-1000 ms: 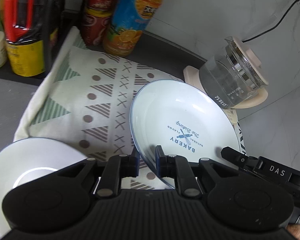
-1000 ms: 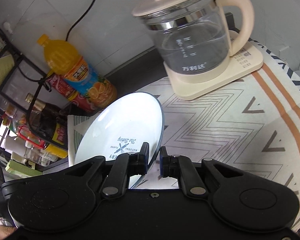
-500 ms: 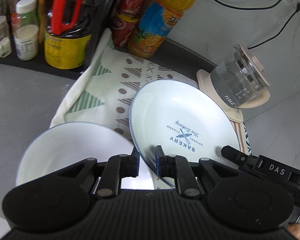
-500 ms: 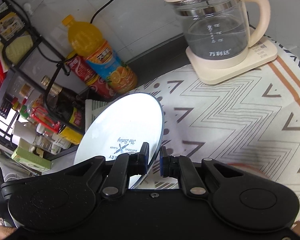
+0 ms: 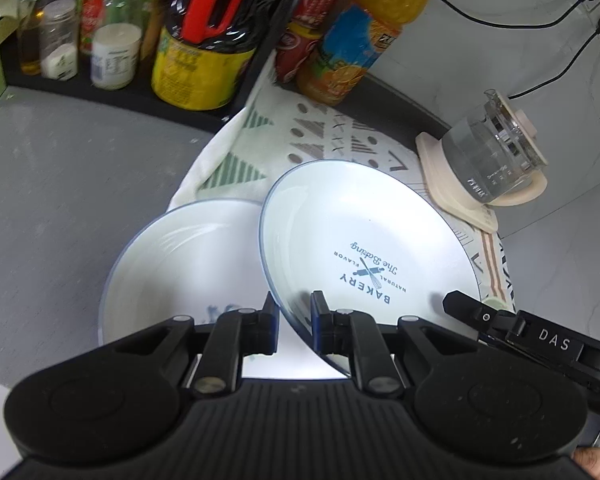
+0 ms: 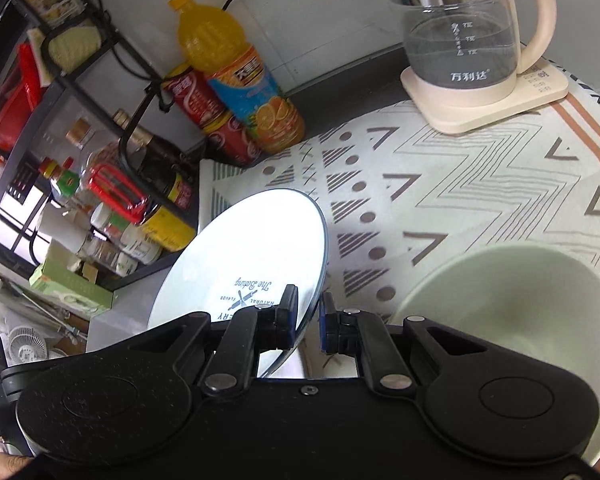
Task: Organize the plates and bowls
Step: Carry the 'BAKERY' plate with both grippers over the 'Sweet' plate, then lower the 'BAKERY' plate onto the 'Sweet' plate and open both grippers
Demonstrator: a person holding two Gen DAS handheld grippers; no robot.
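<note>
Left wrist view: bakery plate (image 5: 364, 248) gripped by both grippers.
Left gripper (image 5: 295, 322) and right gripper (image 6: 308, 322) each clamp its rim; plate tilted above second plate (image 5: 180, 268) on patterned cloth (image 6: 440, 184), green bowl (image 6: 512, 304) beside.

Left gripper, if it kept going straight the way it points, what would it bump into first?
Probably the other white plate lying just under the left gripper, which is already clamped on the BAKERY plate. Depth is hard to judge here.
</note>
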